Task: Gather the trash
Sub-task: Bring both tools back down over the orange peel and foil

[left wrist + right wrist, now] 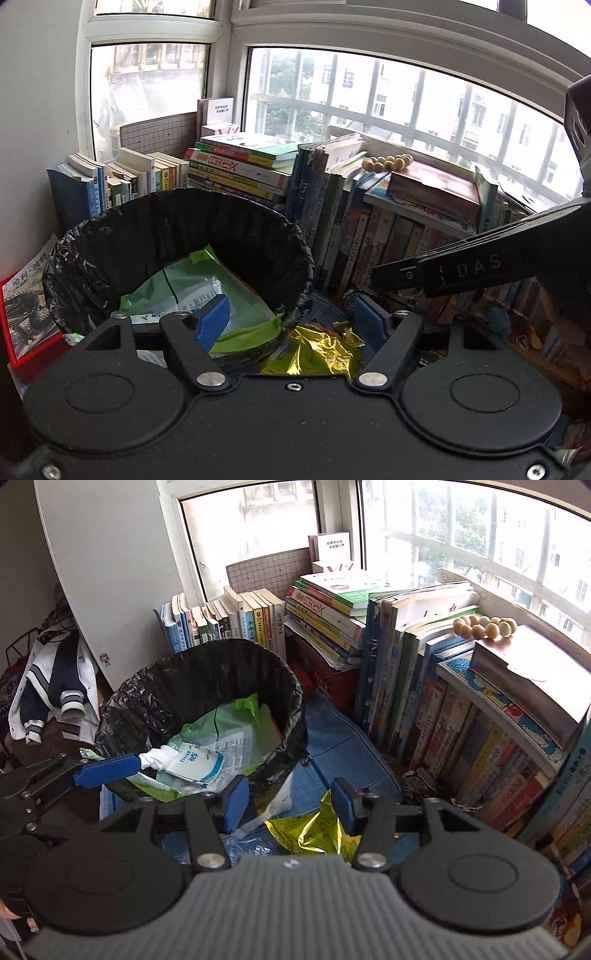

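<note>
While the gold foil wrapper point(314, 830) lies on the blue floor mat point(343, 738) just beside the bin point(207, 686), we hold the right gripper point(290, 805) above it with its jaws apart and nothing between them. The wrapper sits almost under that gap, so we would lower straight down and close on a raised crease rather than on the flat sheet, which would likely slip.

The left gripper point(291, 317) also stands open in its own view. From the right wrist view one blue finger point(107, 770) reaches over the bin's rim near a white crumpled tissue point(159, 758) and a blue-and-white packet point(195, 762); we cannot tell whether it touches them.

The black liner already holds a green bag point(199, 291). A clear plastic bag point(273, 805) leans against the bin's base beside the foil, so we should pinch only the foil, then lift clear of the rim before letting go.
</note>
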### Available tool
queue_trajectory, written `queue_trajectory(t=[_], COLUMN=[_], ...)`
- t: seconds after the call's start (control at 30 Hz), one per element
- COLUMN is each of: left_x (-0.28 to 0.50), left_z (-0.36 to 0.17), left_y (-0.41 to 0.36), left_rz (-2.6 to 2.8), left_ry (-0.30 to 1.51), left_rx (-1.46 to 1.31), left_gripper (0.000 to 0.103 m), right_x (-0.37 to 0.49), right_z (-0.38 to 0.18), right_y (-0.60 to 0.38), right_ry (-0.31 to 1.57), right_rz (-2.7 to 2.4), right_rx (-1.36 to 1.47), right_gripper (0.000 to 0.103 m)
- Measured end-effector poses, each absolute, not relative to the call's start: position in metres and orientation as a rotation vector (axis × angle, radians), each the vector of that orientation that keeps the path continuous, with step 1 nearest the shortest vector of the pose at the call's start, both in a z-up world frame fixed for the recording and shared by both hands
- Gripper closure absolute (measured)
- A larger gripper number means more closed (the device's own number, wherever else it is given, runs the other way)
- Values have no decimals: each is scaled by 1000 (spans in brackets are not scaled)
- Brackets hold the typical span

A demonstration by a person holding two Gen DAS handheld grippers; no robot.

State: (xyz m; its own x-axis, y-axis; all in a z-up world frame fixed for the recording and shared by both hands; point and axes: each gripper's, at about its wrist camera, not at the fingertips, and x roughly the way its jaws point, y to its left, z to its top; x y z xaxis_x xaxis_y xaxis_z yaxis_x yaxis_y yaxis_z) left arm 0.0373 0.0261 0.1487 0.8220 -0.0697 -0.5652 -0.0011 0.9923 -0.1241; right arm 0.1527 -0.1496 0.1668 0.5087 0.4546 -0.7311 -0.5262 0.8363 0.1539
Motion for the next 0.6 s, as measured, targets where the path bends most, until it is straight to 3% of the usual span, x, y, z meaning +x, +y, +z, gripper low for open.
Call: queue_trajectory(t=[0.6], left_x=[17], left_z=[130], left_y=[-21], left_rz=[-180], left_ry=[595], left_rx=[-80], left_gripper=[26], right_x=[132], right_z=[140], right_y=[-197], right_ry=[933], right_rz=[497], right_rx=[-215], right_gripper=[38])
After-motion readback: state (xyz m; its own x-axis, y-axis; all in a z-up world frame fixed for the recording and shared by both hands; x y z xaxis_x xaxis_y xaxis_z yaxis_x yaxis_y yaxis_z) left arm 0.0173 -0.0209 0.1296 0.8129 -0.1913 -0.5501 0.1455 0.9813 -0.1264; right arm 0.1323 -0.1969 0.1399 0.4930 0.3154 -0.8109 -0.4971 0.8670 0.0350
